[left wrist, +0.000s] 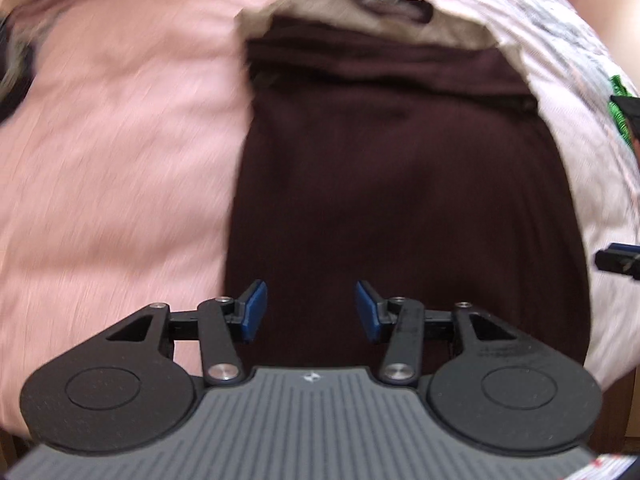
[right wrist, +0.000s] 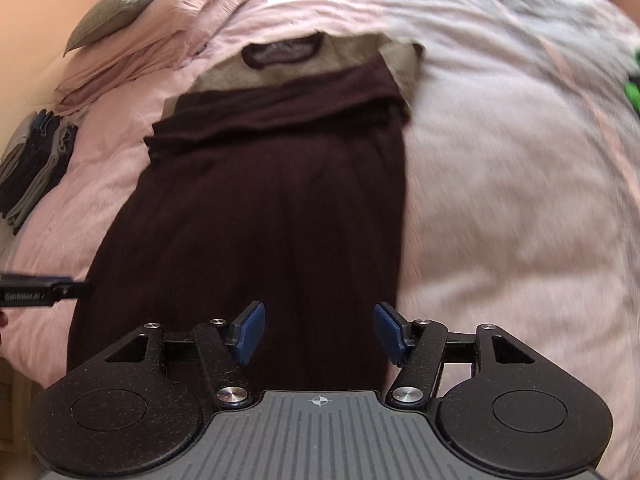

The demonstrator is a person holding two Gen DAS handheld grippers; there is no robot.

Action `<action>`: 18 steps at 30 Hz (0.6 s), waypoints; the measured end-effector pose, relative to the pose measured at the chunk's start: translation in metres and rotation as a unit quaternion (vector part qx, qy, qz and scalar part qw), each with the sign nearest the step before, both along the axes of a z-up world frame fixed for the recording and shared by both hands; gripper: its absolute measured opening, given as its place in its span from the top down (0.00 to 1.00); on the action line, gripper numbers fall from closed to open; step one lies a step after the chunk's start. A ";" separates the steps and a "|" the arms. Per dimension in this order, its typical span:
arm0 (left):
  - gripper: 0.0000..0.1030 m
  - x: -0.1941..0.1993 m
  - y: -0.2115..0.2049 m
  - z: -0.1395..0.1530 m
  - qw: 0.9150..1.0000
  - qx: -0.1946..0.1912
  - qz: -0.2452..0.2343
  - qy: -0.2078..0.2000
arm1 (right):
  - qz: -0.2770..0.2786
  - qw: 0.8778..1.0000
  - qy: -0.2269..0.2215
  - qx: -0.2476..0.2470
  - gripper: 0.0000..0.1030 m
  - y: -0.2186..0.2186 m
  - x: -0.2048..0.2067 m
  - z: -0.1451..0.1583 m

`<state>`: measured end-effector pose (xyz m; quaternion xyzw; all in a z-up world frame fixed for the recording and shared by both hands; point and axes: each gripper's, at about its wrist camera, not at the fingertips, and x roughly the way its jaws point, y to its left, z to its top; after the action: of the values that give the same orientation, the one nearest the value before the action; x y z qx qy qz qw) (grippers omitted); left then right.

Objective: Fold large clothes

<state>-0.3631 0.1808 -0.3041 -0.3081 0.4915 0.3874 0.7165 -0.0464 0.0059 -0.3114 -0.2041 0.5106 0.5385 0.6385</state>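
Note:
A dark maroon garment (left wrist: 400, 184) (right wrist: 256, 208) lies lengthwise on a pink bedspread (left wrist: 120, 160) (right wrist: 500, 200), its sides folded in to a long strip. Its beige top with a dark neckline (right wrist: 280, 54) (left wrist: 384, 4) shows at the far end, with a maroon fold lying across it. My left gripper (left wrist: 311, 312) hovers open over the near left part of the garment, holding nothing. My right gripper (right wrist: 319, 332) hovers open over the near right part, holding nothing. Each gripper's tip shows at the edge of the other view (left wrist: 618, 262) (right wrist: 44, 286).
A grey pillow (right wrist: 128, 0) and folded pink bedding (right wrist: 160, 48) lie at the far left. A stack of folded dark and grey items (right wrist: 36, 164) sits on the left of the bed. Something green (left wrist: 619, 108) shows at the right edge.

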 end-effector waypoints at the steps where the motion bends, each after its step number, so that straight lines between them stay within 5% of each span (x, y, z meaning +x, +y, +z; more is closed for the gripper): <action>1: 0.57 -0.014 -0.006 -0.002 1.000 -0.006 0.012 0.001 | -0.008 1.000 0.016 -0.003 0.44 -0.011 0.004 -0.003; 8: 0.55 -0.088 -0.019 -0.023 0.990 -0.077 0.098 -0.072 | -0.071 0.983 0.165 -0.018 0.44 -0.064 0.020 -0.043; 15: 0.53 -0.107 -0.009 -0.051 0.969 -0.130 0.124 -0.168 | -0.089 0.975 0.203 -0.012 0.44 -0.069 0.023 -0.068; 18: 0.53 -0.112 0.002 -0.064 0.952 -0.152 0.144 -0.223 | -0.096 0.969 0.227 0.010 0.44 -0.067 0.029 -0.079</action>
<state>-0.4753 0.1825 -0.3685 -0.5592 0.3234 0.3284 0.6891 -0.0176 -0.0607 -0.3899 -0.0201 0.6538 0.5121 0.5566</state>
